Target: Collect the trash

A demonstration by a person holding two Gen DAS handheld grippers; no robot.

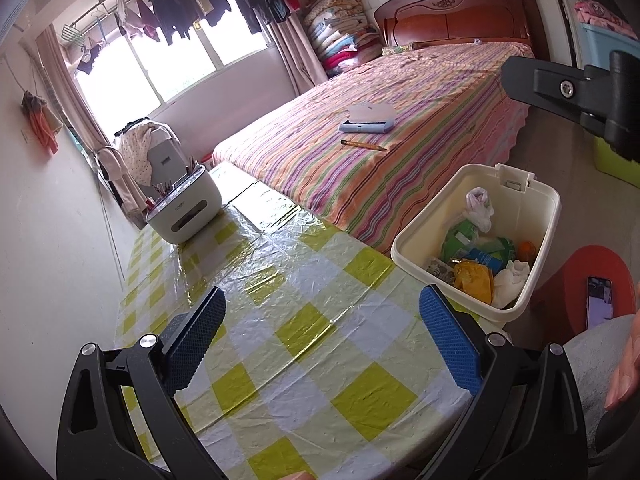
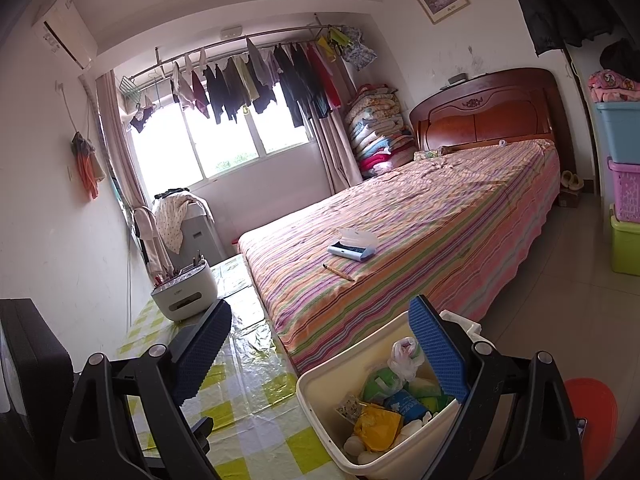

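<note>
A cream trash bin (image 1: 400, 250) stands beside the table's right edge, lid open, holding a yellow wrapper (image 1: 474, 280), white tissues, a green packet and a plastic bag. The bin also shows in the right wrist view (image 2: 316, 412). My left gripper (image 1: 322, 332) is open and empty above the green-and-white checked tablecloth (image 1: 296, 336). My right gripper (image 2: 320, 344) is open and empty, held above the table edge and the bin; part of it shows at the upper right of the left wrist view (image 1: 568, 92).
A white pen-holder box (image 1: 186, 208) stands at the table's far end. A bed with a striped cover (image 1: 400, 120) runs along the table, with a blue case (image 1: 370, 122) and a pencil (image 1: 362, 145) on it. A red stool (image 1: 592, 280) carries a phone (image 1: 599, 302).
</note>
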